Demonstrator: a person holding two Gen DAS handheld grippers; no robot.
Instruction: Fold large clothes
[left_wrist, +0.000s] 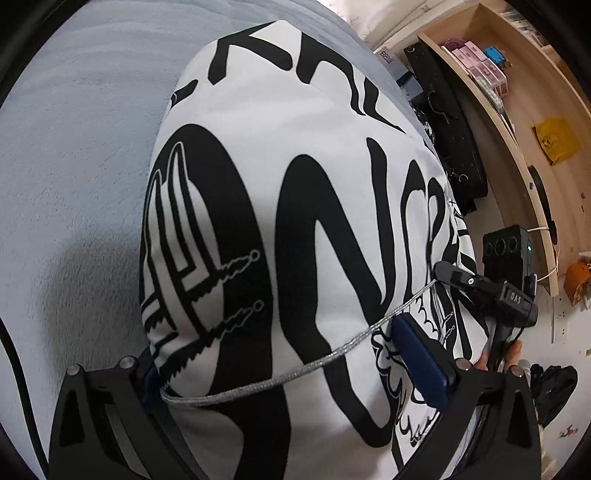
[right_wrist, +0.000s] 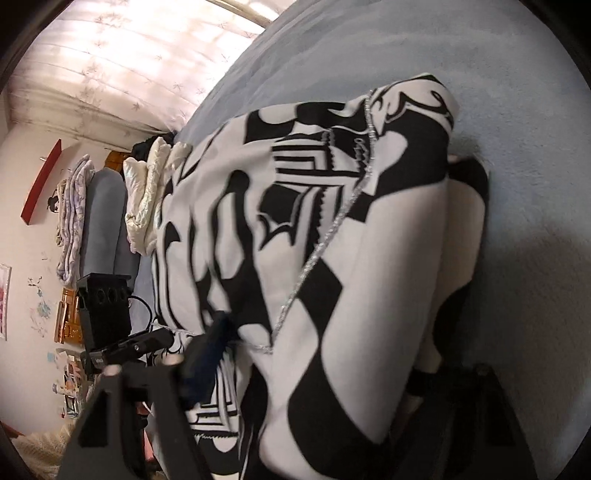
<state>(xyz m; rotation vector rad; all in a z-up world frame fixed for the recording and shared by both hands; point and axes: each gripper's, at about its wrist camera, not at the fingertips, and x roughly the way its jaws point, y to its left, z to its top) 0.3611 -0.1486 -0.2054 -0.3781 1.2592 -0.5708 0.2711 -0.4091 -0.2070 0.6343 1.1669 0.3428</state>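
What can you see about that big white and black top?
The white top has bold black letters and drawings printed on it and a silver cord across it. It looks soft and thick, lies bunched on the pale blue bed cover, and sits between the fingers of the left claw.

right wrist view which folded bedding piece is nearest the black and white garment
The shiny cream quilt, lying next to the black-and-white garment. The grey-blue blanket and the floral quilt sit beyond it, farther away.

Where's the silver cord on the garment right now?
In the left wrist view the silver cord drapes across the black-and-white garment, running between the left gripper's two fingers.
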